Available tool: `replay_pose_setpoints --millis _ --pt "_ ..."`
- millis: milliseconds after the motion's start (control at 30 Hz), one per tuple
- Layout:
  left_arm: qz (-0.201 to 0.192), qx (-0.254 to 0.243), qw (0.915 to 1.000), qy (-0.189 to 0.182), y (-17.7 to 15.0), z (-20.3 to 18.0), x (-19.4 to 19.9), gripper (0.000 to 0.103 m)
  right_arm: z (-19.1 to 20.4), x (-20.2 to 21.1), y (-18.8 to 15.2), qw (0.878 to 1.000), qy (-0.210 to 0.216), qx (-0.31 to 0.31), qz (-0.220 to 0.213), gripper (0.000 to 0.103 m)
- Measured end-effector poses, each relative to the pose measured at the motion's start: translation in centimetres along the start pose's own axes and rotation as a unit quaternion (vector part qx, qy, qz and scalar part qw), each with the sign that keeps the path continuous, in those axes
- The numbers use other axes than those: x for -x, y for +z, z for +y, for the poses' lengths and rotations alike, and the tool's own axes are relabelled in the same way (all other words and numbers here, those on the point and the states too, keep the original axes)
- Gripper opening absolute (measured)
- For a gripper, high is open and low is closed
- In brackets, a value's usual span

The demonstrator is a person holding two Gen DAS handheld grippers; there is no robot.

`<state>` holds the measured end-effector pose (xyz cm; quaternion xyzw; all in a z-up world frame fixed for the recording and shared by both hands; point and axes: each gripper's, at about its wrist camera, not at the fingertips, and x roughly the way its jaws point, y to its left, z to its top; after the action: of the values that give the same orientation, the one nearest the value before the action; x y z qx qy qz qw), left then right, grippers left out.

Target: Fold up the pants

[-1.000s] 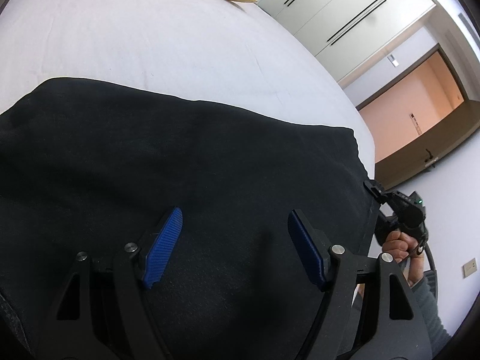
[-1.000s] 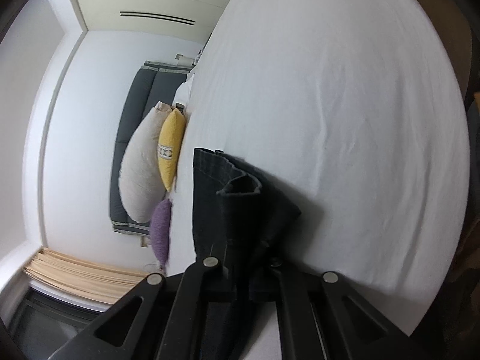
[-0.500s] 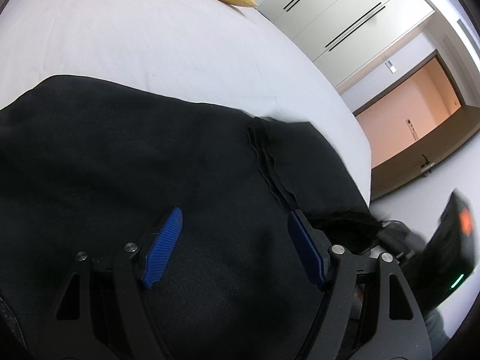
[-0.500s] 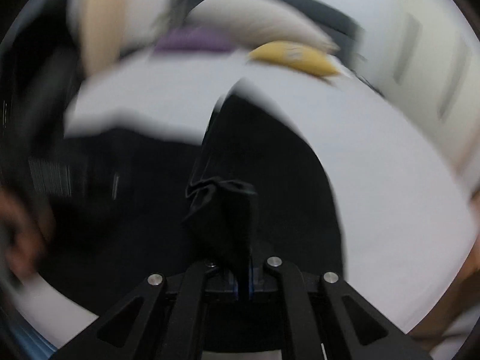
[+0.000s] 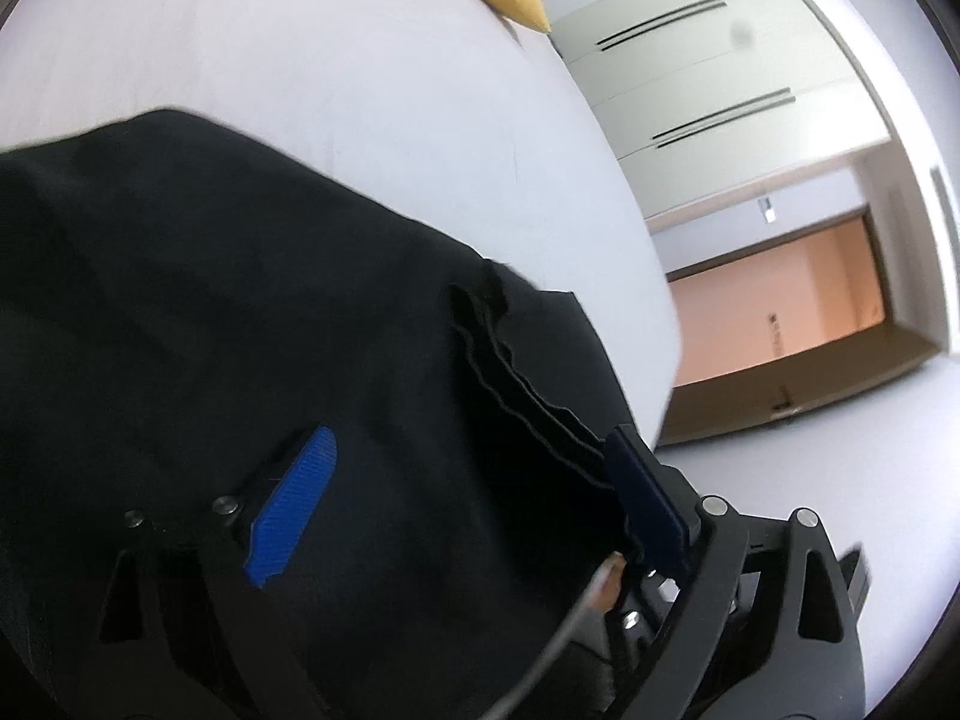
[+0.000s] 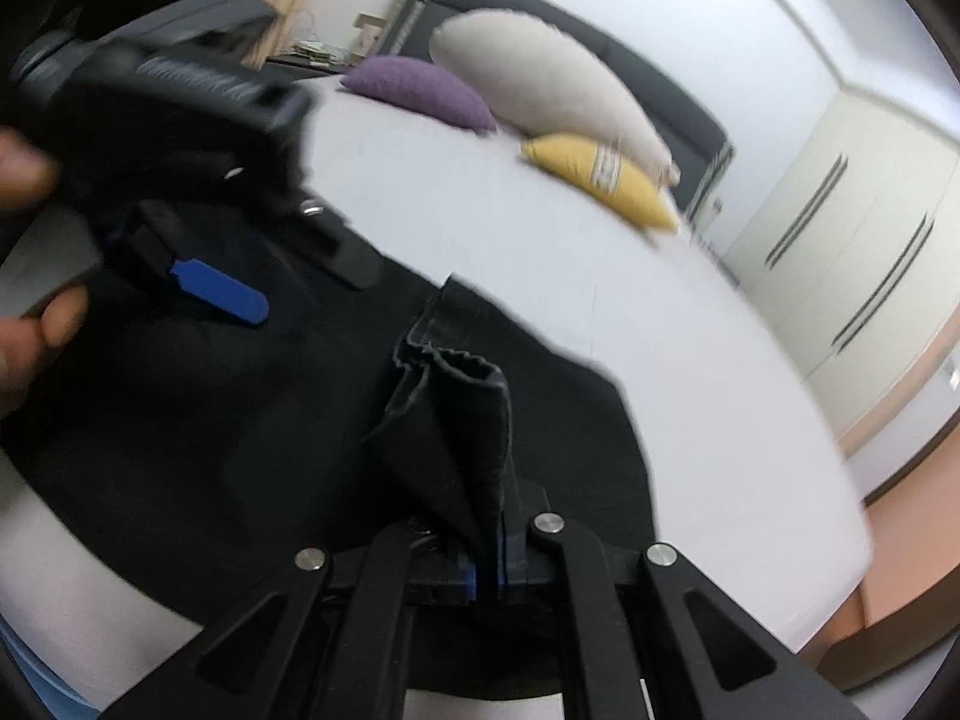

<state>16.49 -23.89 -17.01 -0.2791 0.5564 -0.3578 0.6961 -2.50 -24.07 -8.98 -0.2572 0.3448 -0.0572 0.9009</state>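
Black pants (image 5: 210,312) lie spread on a white bed (image 5: 300,72). My left gripper (image 5: 468,504) is open just above the cloth, its blue pads (image 5: 294,504) wide apart. A folded-over edge of the pants (image 5: 528,396) lies by its right finger. In the right wrist view my right gripper (image 6: 489,558) is shut on a bunched hem of the pants (image 6: 456,420), held up over the spread pants (image 6: 210,420). The left gripper (image 6: 216,294) shows there at upper left, held by a hand.
A purple pillow (image 6: 420,90), a grey pillow (image 6: 540,84) and a yellow pillow (image 6: 600,180) lie at the head of the bed. White wardrobe doors (image 5: 690,78) and an orange doorway (image 5: 780,300) stand beyond the bed's edge (image 5: 660,360).
My right gripper swung from the bed's edge over the pants, carrying the hem toward the left gripper. The left gripper tilted and stayed open.
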Motion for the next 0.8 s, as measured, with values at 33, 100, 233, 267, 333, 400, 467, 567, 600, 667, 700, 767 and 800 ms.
replay_pose_setpoints --millis 33,100,233,267,333,400,467,567,600,667,700,767,800 --pt "0.003 0.016 0.9998 -0.012 0.1 0.3 0.4 0.091 0.7 0.7 0.2 1.000 -0.006 0.017 -0.009 0.005" --pt "0.012 0.047 0.9984 -0.031 0.3 1.2 1.1 0.094 2.4 1.5 0.5 0.998 -0.015 0.050 -0.020 0.005" --pt "0.039 0.080 0.9954 -0.037 0.7 3.0 1.4 0.096 5.1 2.9 0.7 0.996 -0.016 0.086 -0.035 0.005" --pt "0.039 0.081 0.9951 -0.041 0.7 3.2 1.7 0.096 5.5 3.0 0.9 0.996 -0.014 0.084 -0.036 0.005" --pt "0.037 0.082 0.9950 -0.044 0.8 3.4 2.1 0.094 5.9 3.4 1.1 0.996 -0.010 0.075 -0.037 0.005" --pt "0.039 0.086 0.9946 -0.044 1.0 3.8 2.5 0.090 6.3 3.8 1.6 0.997 -0.011 0.069 -0.041 0.005" --pt "0.043 0.092 0.9939 -0.043 1.3 4.2 3.0 0.085 6.9 4.2 2.3 0.997 -0.014 0.063 -0.043 0.005" --pt "0.045 0.097 0.9933 -0.045 1.6 4.6 3.6 0.082 6.8 4.7 3.2 0.997 -0.017 0.055 -0.049 0.005" --pt "0.045 0.097 0.9933 -0.045 1.7 4.6 3.7 0.079 6.9 4.9 3.4 0.997 -0.016 0.057 -0.052 0.005" --pt "0.045 0.098 0.9933 -0.043 2.1 4.9 3.8 0.051 7.6 5.5 3.2 0.996 -0.013 0.066 -0.056 0.005" --pt "0.047 0.098 0.9931 -0.043 1.8 4.8 3.8 0.042 7.9 5.5 3.2 0.996 -0.012 0.069 -0.056 0.005" --pt "0.052 0.097 0.9931 -0.041 1.1 4.9 3.8 0.028 8.5 5.7 3.3 0.996 -0.006 0.072 -0.056 0.005" --pt "0.051 0.095 0.9933 -0.040 1.2 5.0 4.0 0.026 8.7 5.8 3.3 0.996 -0.005 0.073 -0.057 0.005"
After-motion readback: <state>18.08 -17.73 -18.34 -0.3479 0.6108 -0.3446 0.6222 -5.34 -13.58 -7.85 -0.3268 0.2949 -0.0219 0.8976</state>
